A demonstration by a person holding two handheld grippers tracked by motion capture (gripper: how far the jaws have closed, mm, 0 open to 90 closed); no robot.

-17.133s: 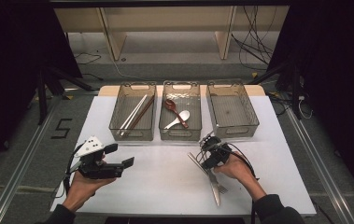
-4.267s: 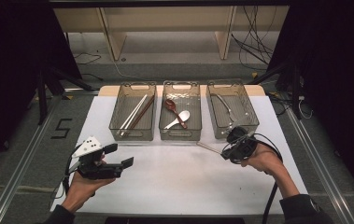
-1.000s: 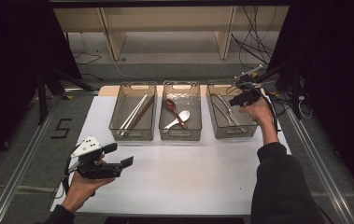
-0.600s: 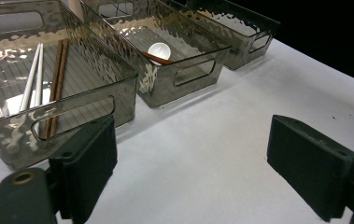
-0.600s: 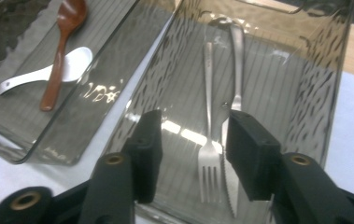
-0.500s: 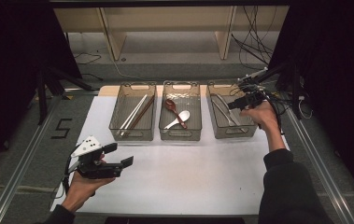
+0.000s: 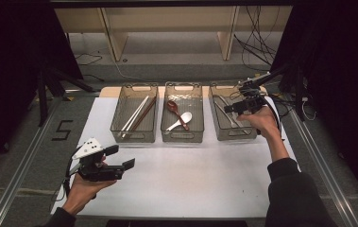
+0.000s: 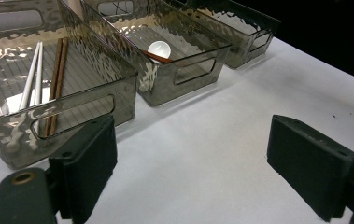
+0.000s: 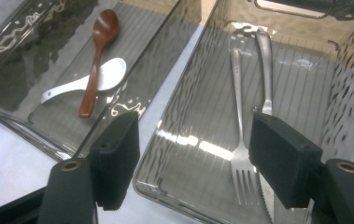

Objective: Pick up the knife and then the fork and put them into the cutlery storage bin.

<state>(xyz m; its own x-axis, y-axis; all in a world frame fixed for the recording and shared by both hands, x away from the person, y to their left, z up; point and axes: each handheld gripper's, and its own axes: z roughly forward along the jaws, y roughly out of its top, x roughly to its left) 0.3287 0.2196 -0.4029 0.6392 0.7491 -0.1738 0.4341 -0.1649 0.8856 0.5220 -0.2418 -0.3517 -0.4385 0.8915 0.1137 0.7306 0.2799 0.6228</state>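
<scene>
Fork [image 9: 240, 154] and knife [image 9: 264, 56] in right bin [image 9: 184, 84].

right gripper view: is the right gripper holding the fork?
No, the right gripper stands open above the right bin; the fork lies flat inside, untouched.

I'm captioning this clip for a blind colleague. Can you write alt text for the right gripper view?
The right hand-held gripper, jaws open and holding nothing, looks down into a clear smoked bin where a metal fork and a knife lie side by side. In the neighbouring bin, a brown wooden spoon lies across a white spoon.
</scene>
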